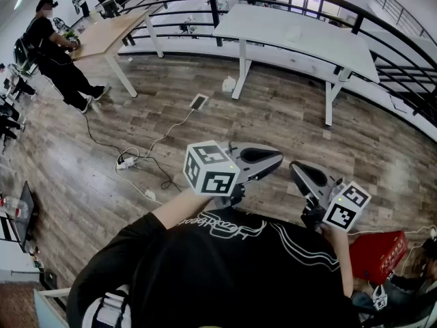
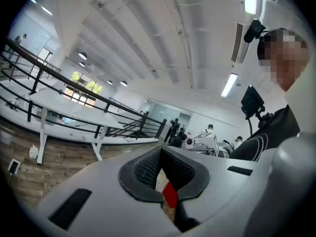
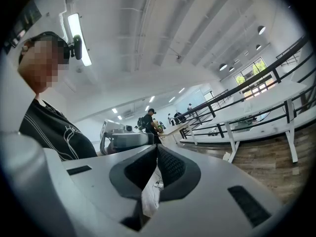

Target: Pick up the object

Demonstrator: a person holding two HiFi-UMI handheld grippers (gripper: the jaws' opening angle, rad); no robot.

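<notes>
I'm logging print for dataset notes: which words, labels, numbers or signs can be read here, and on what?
Nothing reads clearly.
Black shirt: white cursive lettering, too distorted to read.
Red box: white print, too blurred to read.
Marker cubes: black-and-white square patterns only, no words.

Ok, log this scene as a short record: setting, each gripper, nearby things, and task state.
setting: wood floor, white table, black railing
left gripper: held before the chest, jaws together, empty
right gripper: held before the chest, jaws together, empty
nearby: red box low at the person's right; power strip on the floor
task: nothing picked up yet
</notes>
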